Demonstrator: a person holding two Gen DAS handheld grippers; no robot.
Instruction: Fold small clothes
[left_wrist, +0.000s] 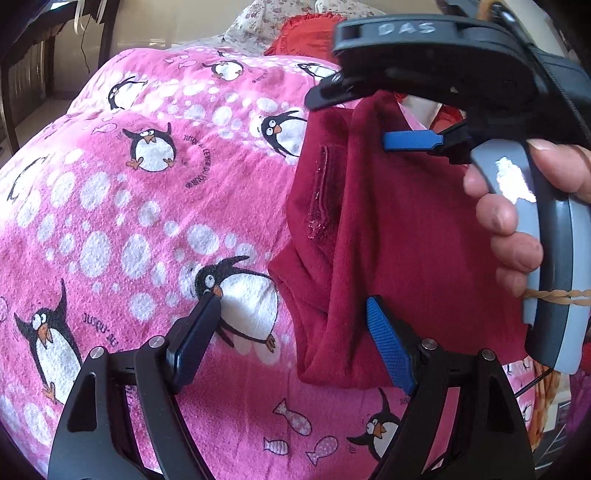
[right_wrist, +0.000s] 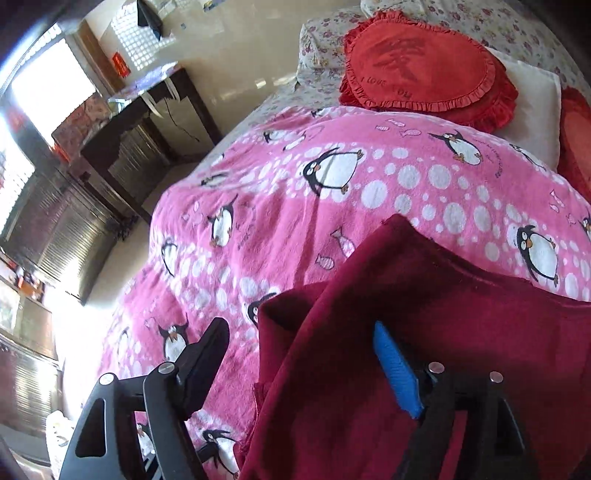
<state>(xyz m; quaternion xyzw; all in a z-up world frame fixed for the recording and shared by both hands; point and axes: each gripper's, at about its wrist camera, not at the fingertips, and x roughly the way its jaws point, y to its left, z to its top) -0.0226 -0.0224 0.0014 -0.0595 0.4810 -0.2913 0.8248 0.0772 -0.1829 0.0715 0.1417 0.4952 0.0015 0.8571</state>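
Observation:
A small dark red garment hangs in folds above the pink penguin blanket. In the left wrist view the right gripper comes in from the upper right with a hand on its handle; its jaws stand apart, the garment's top edge draped between them. My left gripper is open; its blue-padded right finger touches the garment's lower part, the left finger is over the blanket. In the right wrist view the garment drapes over the right finger, and the gripper is open.
The blanket covers a bed with floral sheets. Red heart cushions and a white pillow lie at the head. A dark desk stands beside the bed by a bright window.

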